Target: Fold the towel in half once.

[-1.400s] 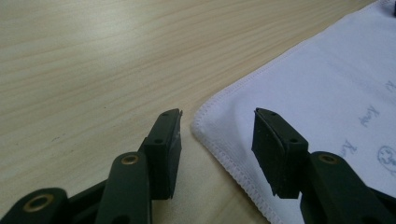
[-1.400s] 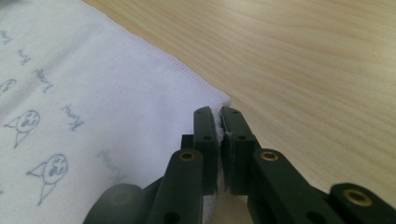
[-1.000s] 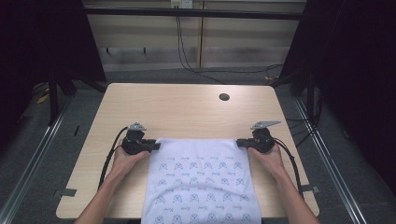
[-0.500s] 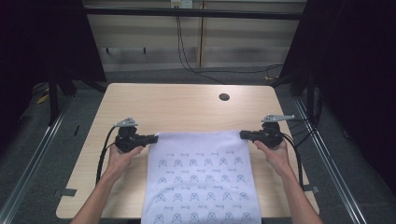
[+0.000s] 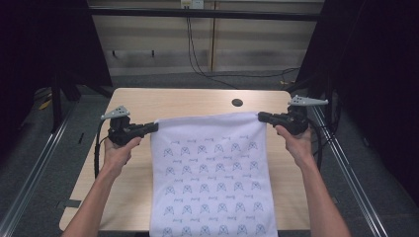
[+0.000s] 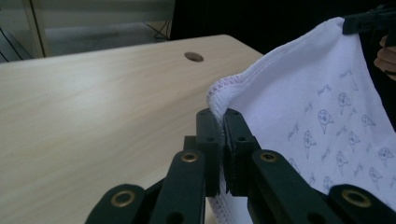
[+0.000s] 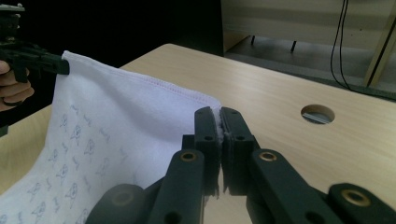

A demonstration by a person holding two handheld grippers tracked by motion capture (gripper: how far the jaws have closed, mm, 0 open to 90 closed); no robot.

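High view: a white cloth [image 5: 212, 173] printed with small blue figures hangs stretched between the two grippers above the wooden table [image 5: 197, 101]. The left gripper [image 5: 152, 127] pinches the cloth's top left corner, the right gripper [image 5: 262, 117] its top right corner. The top hem runs nearly straight between them, on the person's side of the round cable hole [image 5: 237, 102] in the table. The rest of the cloth drapes down over the near edge of the table. Each gripper sits in one of the person's hands, with a black cable trailing from it.

Left gripper view: the left gripper [image 6: 223, 122] has its jaws pressed together on the stitched corner of the cloth [image 6: 303, 98], hem showing just above the pads. The cable hole [image 6: 193, 57] lies beyond, farther off on the table [image 6: 93, 102]. The right gripper [image 6: 348, 24] grips the far corner.

Right gripper view: the right gripper [image 7: 219, 120] is clamped tight on the cloth [image 7: 112, 126] corner, with the cable hole [image 7: 317, 113] just to the right of it. Across the cloth, the left gripper [image 7: 63, 67] holds the opposite corner.
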